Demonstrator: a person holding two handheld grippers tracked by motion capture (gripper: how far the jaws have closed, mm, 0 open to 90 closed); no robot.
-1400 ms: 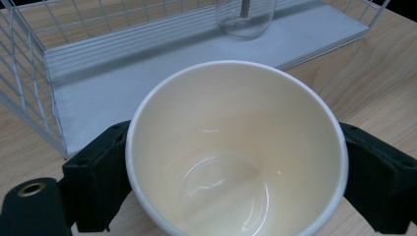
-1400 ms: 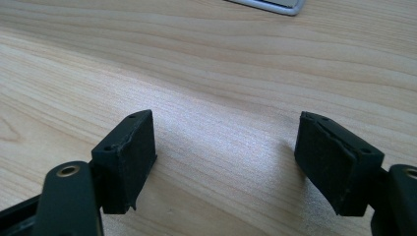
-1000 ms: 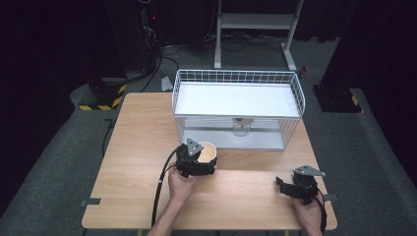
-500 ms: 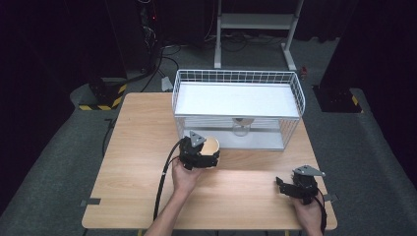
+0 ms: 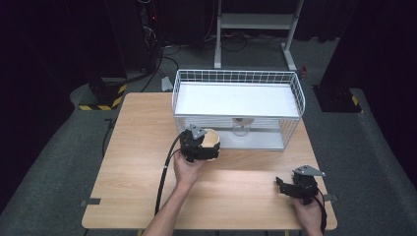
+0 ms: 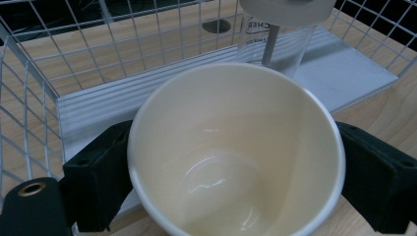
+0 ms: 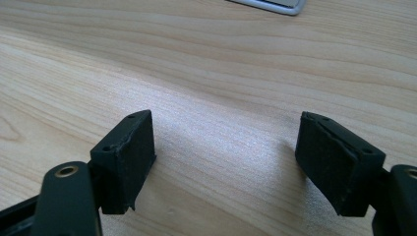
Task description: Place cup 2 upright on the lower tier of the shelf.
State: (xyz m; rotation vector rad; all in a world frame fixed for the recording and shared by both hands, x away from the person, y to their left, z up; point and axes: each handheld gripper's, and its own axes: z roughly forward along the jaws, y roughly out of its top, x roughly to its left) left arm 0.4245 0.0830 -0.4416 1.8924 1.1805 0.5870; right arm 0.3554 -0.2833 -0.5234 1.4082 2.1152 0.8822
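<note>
left gripper view: left tool (image 6: 231, 162) is clamped on a cream cup (image 6: 236, 157), one black pad against each side of the cup wall, mouth facing the camera, inside empty and glossy. straight past the cup rim sits a white wire basket (image 6: 59, 73) with a white tray floor. a clear glass (image 6: 275, 42) stands on that floor just beyond the cup's far edge, with print on its side too partial to read. whether the cup touches the basket, can't tell.

high view: left tool (image 5: 199, 145) with the cup (image 5: 210, 139) sits just short of the basket's (image 5: 236, 78) near wall, a hand (image 5: 187, 169) behind it and a black cable (image 5: 164, 172) trailing back toward the person. glass (image 5: 241, 128) is ahead and to the right of that tool, inside the basket's near edge. right tool (image 5: 290, 187) is well apart from the left one, off to its right and nearer the person, low over the wooden surface (image 5: 137, 147).

right gripper view: right tool (image 7: 226, 162) has jaws spread apart, nothing between them, bare surface (image 7: 221, 73) under and ahead. a grey-white corner of the basket tray (image 7: 275, 5) shows far ahead of the jaws.
</note>
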